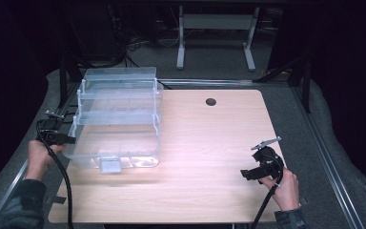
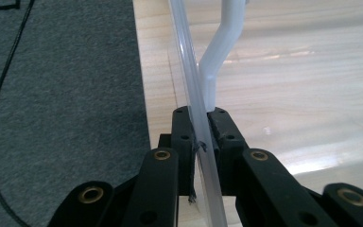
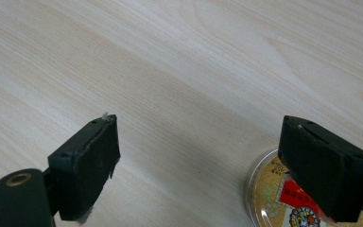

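- The room is dark; a light wooden table [image 1: 209, 157] fills the middle of the high view, with grey carpet around it and a metal stand at the upper middle of the frame.
- A clear plastic drawer unit [image 1: 119, 114] stands on the left part of the table, in the centre left of the frame. It has stacked shelves and white corner posts.
- The left gripper [image 1: 69, 140] is at the left edge of the frame, at the lower left wall of the unit, and a hand [image 1: 40, 157] holds it.
- In the left gripper view the jaws are closed on the thin clear wall [image 2: 201, 142] of the unit; both pads press on it. A white post [image 2: 217, 56] rises just behind the jaws.
- The right gripper [image 1: 248, 174] is at the lower right of the high view, well apart from the unit.
- In the right gripper view its jaws stand wide with bare table between them. A round golden tin [image 3: 274, 203] lies at the lower right of that frame, partly behind one jaw.
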Available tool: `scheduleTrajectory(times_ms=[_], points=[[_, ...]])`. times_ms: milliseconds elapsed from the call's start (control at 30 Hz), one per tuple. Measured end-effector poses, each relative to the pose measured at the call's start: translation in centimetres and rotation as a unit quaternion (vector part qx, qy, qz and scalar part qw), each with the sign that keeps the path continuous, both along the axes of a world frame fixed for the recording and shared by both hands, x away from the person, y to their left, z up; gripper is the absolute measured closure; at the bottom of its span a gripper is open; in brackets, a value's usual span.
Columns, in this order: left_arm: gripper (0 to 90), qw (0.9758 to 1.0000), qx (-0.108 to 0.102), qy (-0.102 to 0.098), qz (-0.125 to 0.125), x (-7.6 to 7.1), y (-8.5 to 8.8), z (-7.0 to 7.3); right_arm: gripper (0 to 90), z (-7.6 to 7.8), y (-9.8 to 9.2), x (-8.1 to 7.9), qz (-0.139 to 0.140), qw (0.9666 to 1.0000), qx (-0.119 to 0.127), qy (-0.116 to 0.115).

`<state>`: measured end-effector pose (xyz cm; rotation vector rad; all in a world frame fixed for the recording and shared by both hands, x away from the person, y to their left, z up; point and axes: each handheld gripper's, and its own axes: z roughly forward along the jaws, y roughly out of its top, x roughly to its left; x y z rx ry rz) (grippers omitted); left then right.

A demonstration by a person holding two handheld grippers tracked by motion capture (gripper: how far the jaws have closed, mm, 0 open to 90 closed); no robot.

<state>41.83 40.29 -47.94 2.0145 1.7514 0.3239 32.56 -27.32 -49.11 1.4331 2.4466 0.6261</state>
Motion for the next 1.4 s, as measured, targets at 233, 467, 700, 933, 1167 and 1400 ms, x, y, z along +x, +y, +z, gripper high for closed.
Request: scheduleTrajectory(times_ms=[233,467,700,933,1167,1400], points=[[81.8,0.9999,0.003,-0.005,-0.012,-0.2,-0.1,0.0,12.9,0.1,-0.3,-0.2,-0.003,1.0,0.004,-0.002],[81.3,0.9998,0.005,-0.004,-0.017,-0.3,-0.5,0.0,13.0,-0.1,-0.3,-0.2,-0.004,1.0,0.006,0.001],[80.8,0.9997,0.005,-0.004,-0.024,-0.5,-1.2,0.0,13.1,0.1,-0.5,-0.4,-0.007,1.0,0.004,-0.002],[80.7,0.9997,0.006,0.0,-0.024,-0.7,-2.5,0.0,13.1,0.3,-0.8,-0.5,-0.009,0.9999,0.004,-0.004],[80.3,0.9995,0.008,0.002,-0.03,-0.8,-4.0,0.1,13.2,0.4,-0.7,-0.6,-0.01,0.9999,0.007,-0.006],[79.8,0.9993,0.011,0.002,-0.036,-0.9,-5.1,0.1,13.1,0.6,-1.1,-0.7,-0.011,0.9998,0.011,-0.009]])
